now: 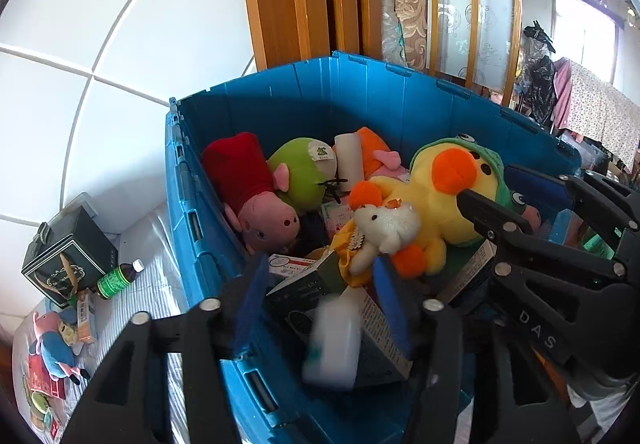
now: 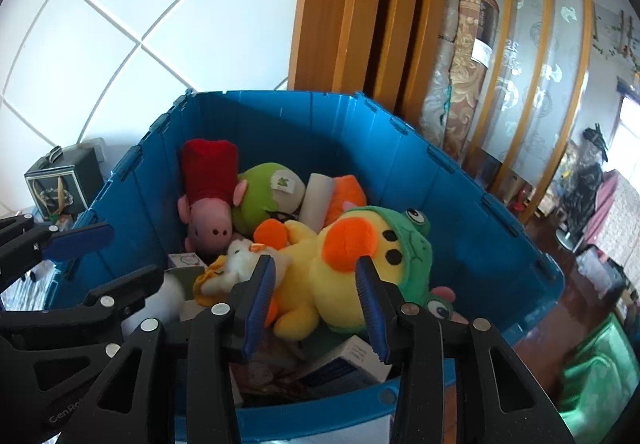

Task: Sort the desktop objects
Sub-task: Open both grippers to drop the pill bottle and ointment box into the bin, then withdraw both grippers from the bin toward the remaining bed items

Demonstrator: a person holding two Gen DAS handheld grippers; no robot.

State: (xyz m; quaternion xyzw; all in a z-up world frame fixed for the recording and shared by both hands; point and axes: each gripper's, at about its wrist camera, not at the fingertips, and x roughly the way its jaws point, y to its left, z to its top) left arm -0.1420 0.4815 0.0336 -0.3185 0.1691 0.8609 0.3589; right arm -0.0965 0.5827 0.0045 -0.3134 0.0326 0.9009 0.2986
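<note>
A blue plastic bin [image 1: 304, 92] [image 2: 280, 116] holds soft toys and small boxes. On top lie a yellow duck plush [image 1: 432, 196] [image 2: 340, 276], a pink pig in a red dress [image 1: 256, 200] [image 2: 208, 200], a green plush [image 1: 304, 172] and a small white plush [image 1: 384, 228]. My left gripper [image 1: 322, 308] [image 2: 120, 256] hangs over the bin's near edge with its blue pads apart. A blurred white object [image 1: 332, 344] sits between and below them, touched by neither. My right gripper [image 2: 316, 304] [image 1: 492, 184] is open over the duck and holds nothing.
Left of the bin, a dark green gift box [image 1: 68, 252], a green-labelled bottle [image 1: 118, 278], a blue-clad pig plush [image 1: 56, 348] and small packets lie on a pale surface. A tiled wall stands behind, a wooden door frame [image 2: 340, 4] at the back, and a green container [image 2: 596, 376] on the right.
</note>
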